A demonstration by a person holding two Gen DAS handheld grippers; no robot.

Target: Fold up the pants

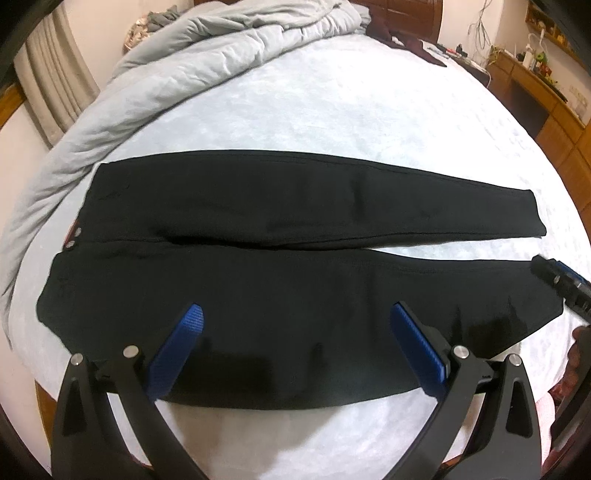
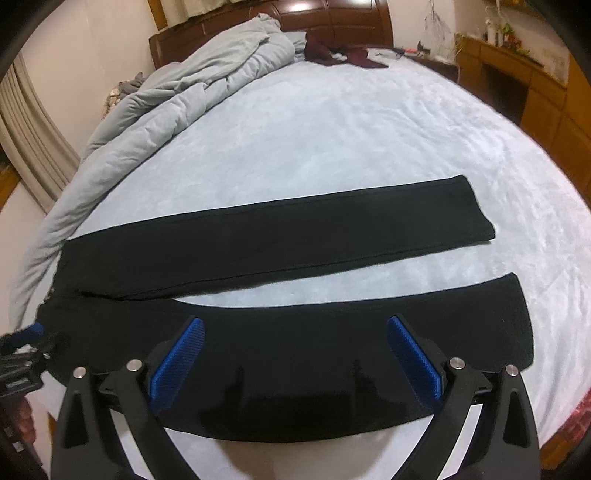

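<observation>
Black pants [image 1: 258, 236] lie flat on the bed, waistband at the left, both legs running to the right. They also show in the right wrist view [image 2: 280, 236]. My left gripper [image 1: 295, 314] is open, its blue pads over the near leg close to the hip. My right gripper [image 2: 295, 325] is open, held over the near leg [image 2: 369, 332] toward its cuff. The right gripper's tip shows at the right edge of the left wrist view [image 1: 557, 280]. The left gripper shows at the left edge of the right wrist view [image 2: 26, 347].
The bed has a pale blue sheet [image 1: 332, 103]. A rumpled grey duvet [image 1: 177, 66] lies along the left and far side. A dark red garment [image 2: 332, 51] lies by the wooden headboard [image 2: 332, 18]. Wooden cabinets [image 1: 546, 107] stand to the right.
</observation>
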